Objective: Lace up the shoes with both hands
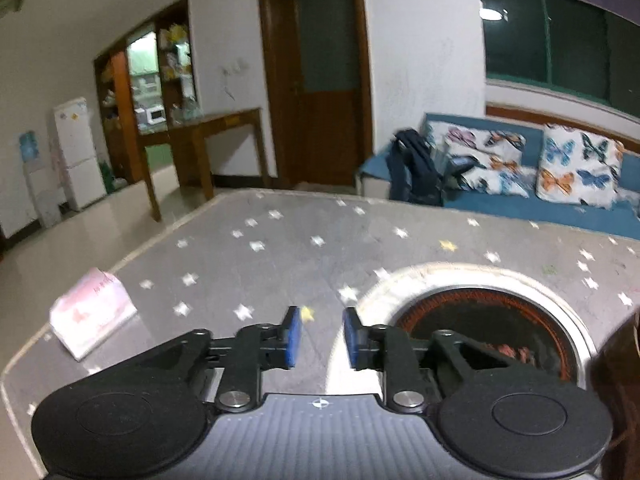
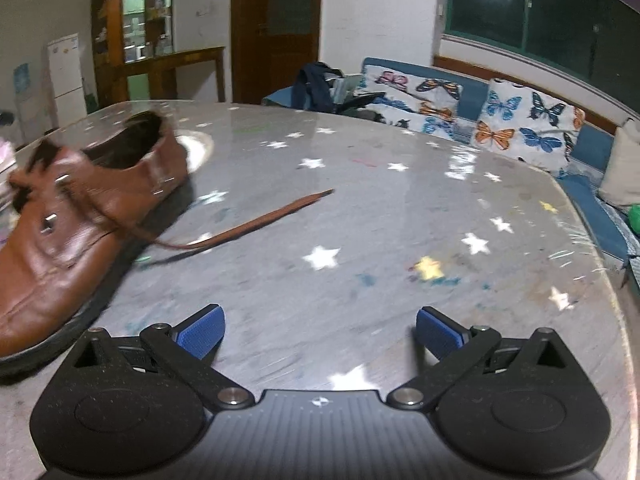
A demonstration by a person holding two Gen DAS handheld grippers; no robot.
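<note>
Home living rm, sofa [image 2: 472,88], fridge [image 1: 78,152], table [image 2: 380,208]

My work surface is a grey table [image 2: 400,216] printed with white and yellow stars. A round inset burner [image 1: 492,320] with a pale rim sits in it. A pink-and-white packet [image 1: 94,314] lies near its left edge. Beyond stands a blue sofa [image 2: 472,92] with butterfly-print cushions [image 2: 528,128] and dark clothing [image 2: 314,86] draped at one end. I note a brown door [image 1: 316,72], a wooden side table [image 1: 216,136] and a white refrigerator [image 1: 76,152] against the far wall.
</note>
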